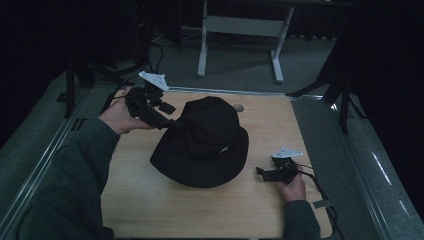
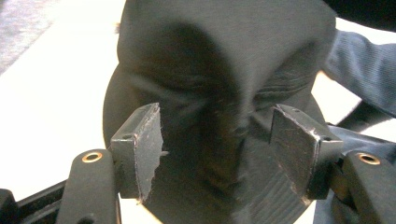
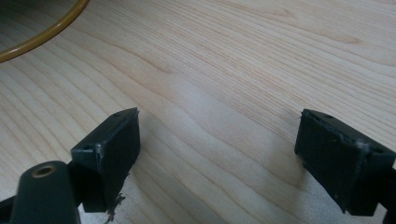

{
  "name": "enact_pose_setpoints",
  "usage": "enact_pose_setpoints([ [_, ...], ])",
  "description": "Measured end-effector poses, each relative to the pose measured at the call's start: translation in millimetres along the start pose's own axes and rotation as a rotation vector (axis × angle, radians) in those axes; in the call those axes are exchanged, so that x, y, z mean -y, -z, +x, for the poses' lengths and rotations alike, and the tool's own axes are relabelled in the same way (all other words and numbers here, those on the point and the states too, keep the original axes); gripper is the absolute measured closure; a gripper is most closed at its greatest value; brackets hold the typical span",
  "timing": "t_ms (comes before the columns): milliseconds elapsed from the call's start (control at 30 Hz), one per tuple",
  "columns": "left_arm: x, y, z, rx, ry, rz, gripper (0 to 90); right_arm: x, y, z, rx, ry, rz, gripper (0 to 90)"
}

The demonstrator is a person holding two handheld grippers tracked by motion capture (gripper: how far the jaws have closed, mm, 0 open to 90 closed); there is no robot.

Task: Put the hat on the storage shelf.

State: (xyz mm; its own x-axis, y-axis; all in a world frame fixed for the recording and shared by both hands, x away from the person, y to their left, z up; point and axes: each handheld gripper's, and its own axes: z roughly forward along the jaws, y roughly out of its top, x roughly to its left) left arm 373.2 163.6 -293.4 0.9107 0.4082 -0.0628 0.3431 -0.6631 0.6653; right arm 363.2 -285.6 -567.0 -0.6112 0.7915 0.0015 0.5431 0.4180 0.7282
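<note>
A black bucket hat lies brim down in the middle of the wooden table. My left gripper reaches the hat's left side at the foot of the crown. In the left gripper view its jaws stand wide, and the creased crown of the hat lies between them without the pads pressing on it; the left gripper is open. My right gripper rests low by the brim's right edge. In its own view the right gripper is open over bare wood, nothing between its pads.
A small round grey thing sits on the table just behind the hat. White desk legs stand on the floor beyond the far edge. A cable trails from the right gripper. A yellow curved edge shows at upper left of the right gripper view.
</note>
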Motion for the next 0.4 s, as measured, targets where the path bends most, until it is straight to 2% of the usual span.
enact_pose_setpoints([
  [100,6.6,6.3,4.4,-0.017,0.033,-0.028,37.2,0.0,0.0,0.0,0.0,0.0,0.0,14.1],
  [400,26.5,15.9,12.9,-0.045,0.094,-0.059,42.6,0.0,0.0,0.0,0.0,0.0,0.0,14.1],
])
